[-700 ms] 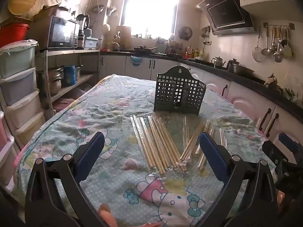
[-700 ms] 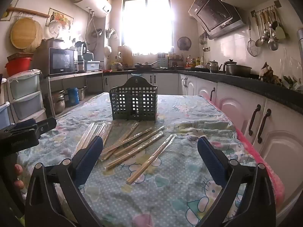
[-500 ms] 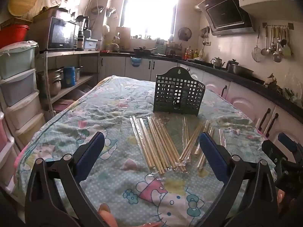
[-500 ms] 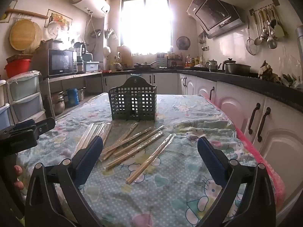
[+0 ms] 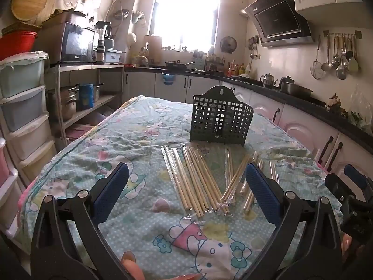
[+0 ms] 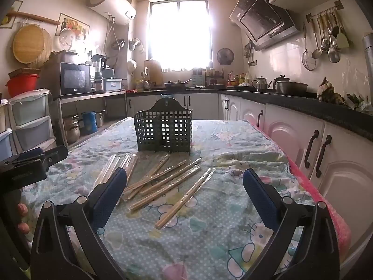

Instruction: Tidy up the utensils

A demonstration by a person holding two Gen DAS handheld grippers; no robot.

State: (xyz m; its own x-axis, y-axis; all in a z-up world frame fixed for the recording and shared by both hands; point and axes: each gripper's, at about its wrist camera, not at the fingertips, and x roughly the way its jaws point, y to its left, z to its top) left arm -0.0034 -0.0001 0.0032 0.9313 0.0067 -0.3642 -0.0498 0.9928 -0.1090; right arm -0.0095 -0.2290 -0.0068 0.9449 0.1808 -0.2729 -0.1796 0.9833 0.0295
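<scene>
Several pairs of wooden chopsticks in clear wrappers (image 5: 198, 179) lie spread on the table in front of a dark green perforated utensil holder (image 5: 220, 117), which stands upright. The chopsticks (image 6: 163, 182) and the holder (image 6: 164, 130) also show in the right wrist view. My left gripper (image 5: 186, 186) is open and empty, held above the near ends of the chopsticks. My right gripper (image 6: 184, 186) is open and empty, to the right of the left one. The left gripper shows at the left edge of the right wrist view (image 6: 30, 163).
The table wears a pale blue cartoon-print cloth (image 5: 116, 140). White cabinets with dark handles (image 6: 314, 149) run close along the right side. Plastic drawers (image 5: 21, 107) and a shelf with pots (image 5: 77, 102) stand at the left.
Both views have shifted only slightly, the cameras tipping a little. Both grippers stay open and the chopsticks and holder have not moved.
</scene>
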